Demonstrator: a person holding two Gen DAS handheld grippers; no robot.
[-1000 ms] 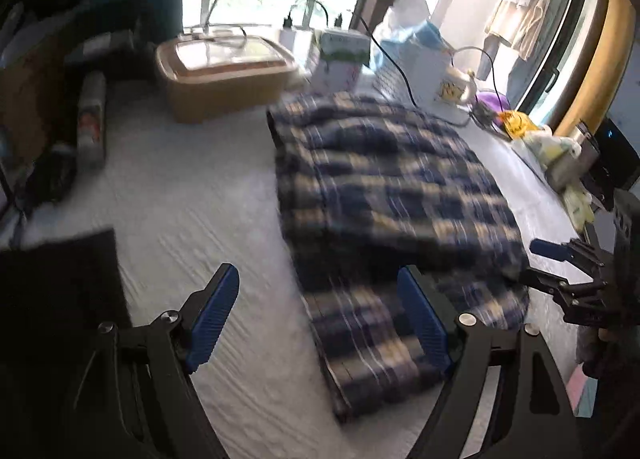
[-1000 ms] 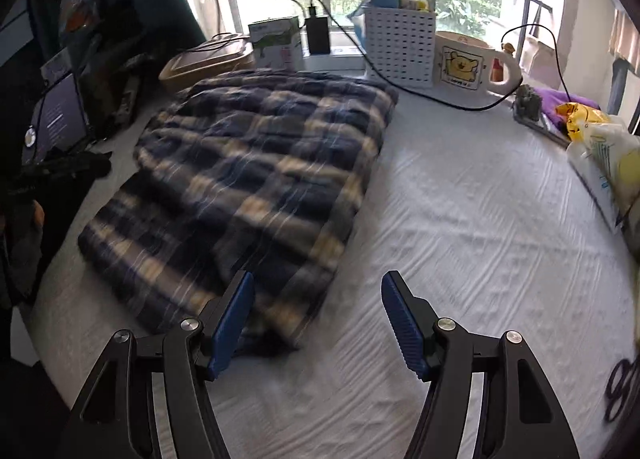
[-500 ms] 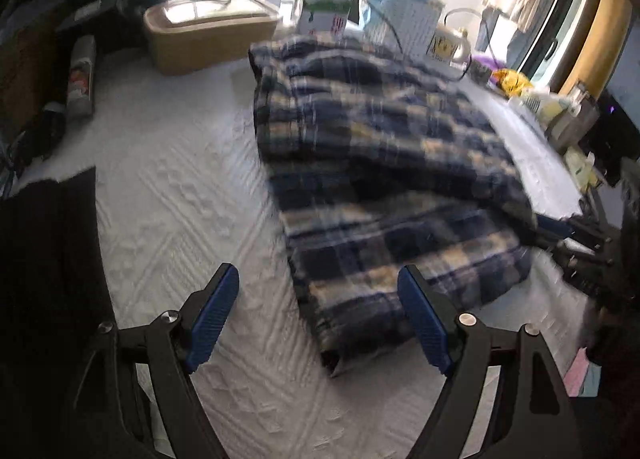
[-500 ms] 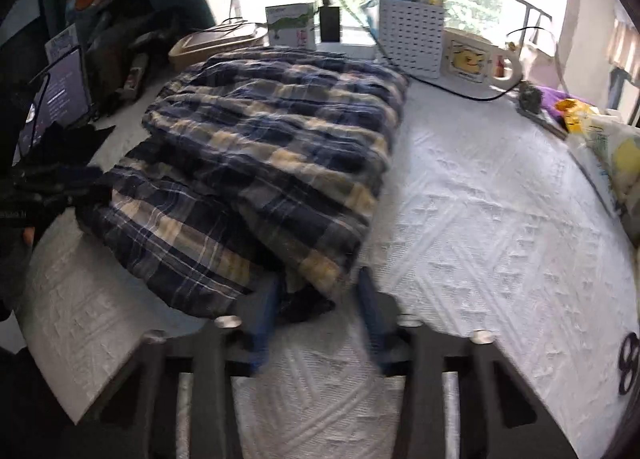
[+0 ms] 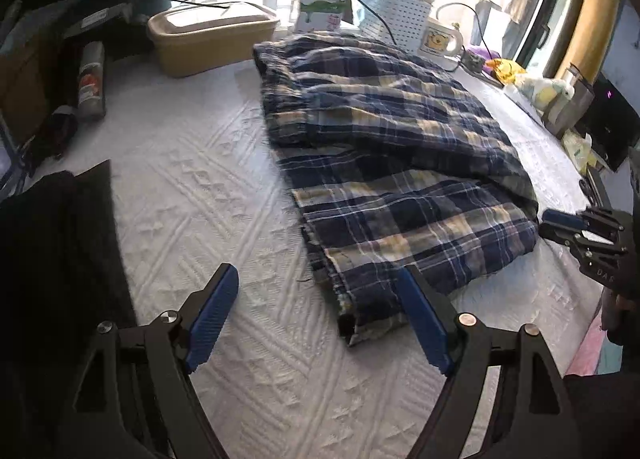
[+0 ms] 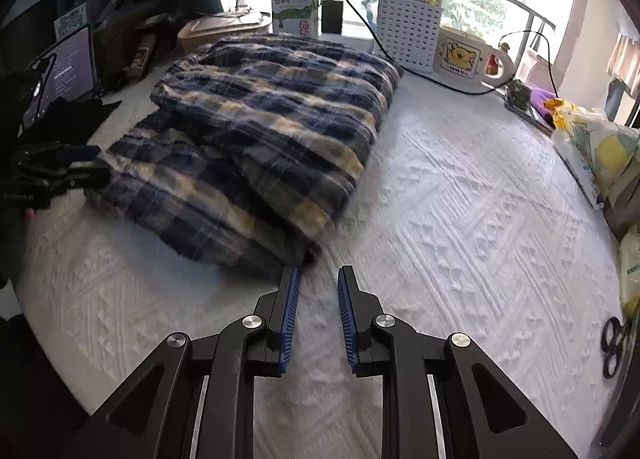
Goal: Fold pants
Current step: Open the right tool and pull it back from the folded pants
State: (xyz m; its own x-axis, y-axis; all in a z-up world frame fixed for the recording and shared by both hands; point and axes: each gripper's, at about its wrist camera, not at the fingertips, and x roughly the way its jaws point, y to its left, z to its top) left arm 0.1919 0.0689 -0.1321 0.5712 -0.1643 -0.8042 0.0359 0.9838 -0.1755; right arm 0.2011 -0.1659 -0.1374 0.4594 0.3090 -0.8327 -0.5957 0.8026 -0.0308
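Lying half-folded on the white bedspread [image 6: 460, 219], plaid pants [image 5: 392, 163] awaited another fold; left gripper [image 5: 320, 315] gaped wide, right gripper [image 6: 318, 291] narrowed (gripping nothing) beside the near edge.

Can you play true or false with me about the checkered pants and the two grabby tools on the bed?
1. The plaid pants lie on a white bedspread. True.
2. The left tool is wide open. True.
3. The right tool is squeezing the pants. False: its narrow gap holds no cloth; it sits just at the pants' edge.
4. The pants are spread out flat and unfolded. False: one part is folded over another.
5. A bear mug stands by the window. True.
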